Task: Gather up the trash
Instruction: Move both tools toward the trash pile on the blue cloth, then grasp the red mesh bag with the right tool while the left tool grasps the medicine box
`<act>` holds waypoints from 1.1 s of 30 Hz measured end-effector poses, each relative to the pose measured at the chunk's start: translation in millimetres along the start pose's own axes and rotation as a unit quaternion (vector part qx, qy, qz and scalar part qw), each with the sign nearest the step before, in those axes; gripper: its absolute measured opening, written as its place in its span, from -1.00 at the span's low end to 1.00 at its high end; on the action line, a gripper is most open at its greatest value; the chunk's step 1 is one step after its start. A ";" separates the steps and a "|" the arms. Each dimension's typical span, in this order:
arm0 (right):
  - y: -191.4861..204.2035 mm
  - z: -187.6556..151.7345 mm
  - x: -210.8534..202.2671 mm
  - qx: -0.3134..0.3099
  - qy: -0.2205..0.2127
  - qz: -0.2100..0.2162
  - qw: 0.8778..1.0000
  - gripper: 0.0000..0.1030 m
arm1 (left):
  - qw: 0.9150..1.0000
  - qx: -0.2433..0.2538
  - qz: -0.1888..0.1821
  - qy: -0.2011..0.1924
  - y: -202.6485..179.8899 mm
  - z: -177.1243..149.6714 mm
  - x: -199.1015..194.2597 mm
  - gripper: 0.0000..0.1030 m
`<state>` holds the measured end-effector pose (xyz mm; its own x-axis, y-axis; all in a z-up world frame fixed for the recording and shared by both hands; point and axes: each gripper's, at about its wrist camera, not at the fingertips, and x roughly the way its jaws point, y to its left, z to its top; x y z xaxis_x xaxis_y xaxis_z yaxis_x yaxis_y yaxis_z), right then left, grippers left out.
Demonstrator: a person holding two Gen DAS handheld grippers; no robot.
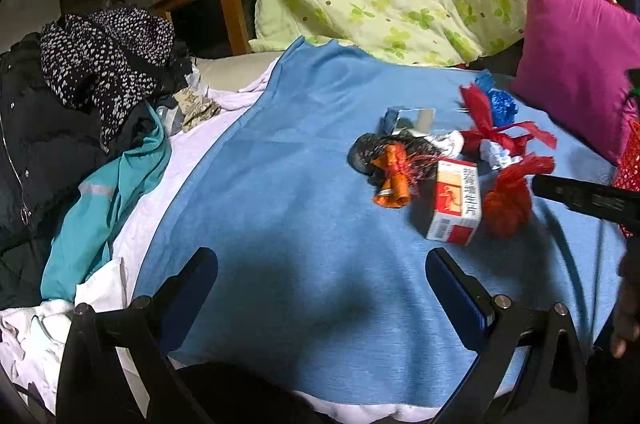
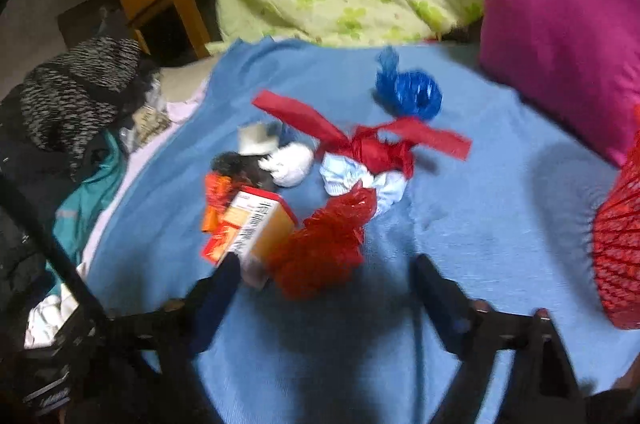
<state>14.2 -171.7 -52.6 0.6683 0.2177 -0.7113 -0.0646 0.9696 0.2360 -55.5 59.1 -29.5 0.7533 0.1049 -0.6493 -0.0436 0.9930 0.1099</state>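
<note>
While both grippers hang released, the right gripper (image 2: 324,280) should straddle the red mesh wad (image 2: 320,248) mid-blanket, avoiding the carton (image 2: 256,228).

2 black grippers (image 1: 322,276) (image 2: 324,278), blue finger pads (image 1: 456,288), silver screws (image 1: 502,301)

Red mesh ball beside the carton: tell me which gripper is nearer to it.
Right. The right gripper is open just short of the red mesh ball, fingers flanking its near side. The left gripper hangs open farther back over bare blue sheet, left of it.
</note>
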 end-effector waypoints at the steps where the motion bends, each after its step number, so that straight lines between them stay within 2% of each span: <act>1: -2.8 2.8 13.6 0.014 0.010 0.002 1.000 0.48 | 1.000 -0.001 0.000 0.001 1.8 0.2 2.1 1.00; 5: -15.6 7.1 55.3 0.070 0.042 0.017 0.997 0.32 | 1.000 0.005 -0.010 -0.001 2.4 2.2 6.2 1.00; 9: -17.8 6.9 74.7 0.083 0.057 0.036 0.994 0.08 | 0.999 0.002 -0.031 0.008 -0.4 8.6 14.7 1.00; 11: -18.8 6.4 70.7 0.075 0.046 0.039 0.995 -0.04 | 0.999 0.001 -0.048 0.015 -5.6 13.9 19.2 1.00; 18: -38.8 1.6 29.1 0.066 0.008 0.025 0.997 -0.07 | 0.992 0.016 -0.119 0.037 -52.0 34.7 46.0 0.97; 19: -44.0 0.4 20.0 0.067 0.000 0.023 0.997 -0.07 | 0.991 0.019 -0.127 0.041 -59.0 37.2 51.4 0.94; 21: -57.1 -4.4 0.9 0.068 -0.014 0.019 0.997 -0.07 | 0.988 0.021 -0.139 0.060 -73.4 41.0 66.6 0.69; 23: -66.1 -7.2 -16.8 0.069 -0.026 0.017 0.997 -0.07 | 0.985 0.014 -0.150 0.084 -84.4 41.6 83.1 0.61; 25: -74.1 -9.4 -34.1 0.066 -0.038 0.013 0.997 -0.07 | 0.982 0.006 -0.155 0.103 -91.2 38.7 94.9 0.43; 27: -81.9 -12.4 -49.0 0.062 -0.051 0.006 0.997 -0.07 | 0.980 0.001 -0.162 0.120 -94.8 35.6 103.6 0.05; 29: -88.3 -15.2 -66.1 0.058 -0.070 -0.002 0.996 -0.07 | 0.978 -0.004 -0.165 0.129 -97.5 32.0 106.5 0.00; 33: -97.4 -20.3 -91.5 0.060 -0.101 -0.007 0.993 -0.07 | 0.982 -0.006 -0.159 0.104 -97.5 31.2 92.7 -0.02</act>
<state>-55.7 -283.7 -24.0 0.8042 0.1665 -0.5706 0.0262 0.9491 0.3138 39.0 -29.7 -77.0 0.5790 -0.2031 -0.7896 0.1632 0.9777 -0.1318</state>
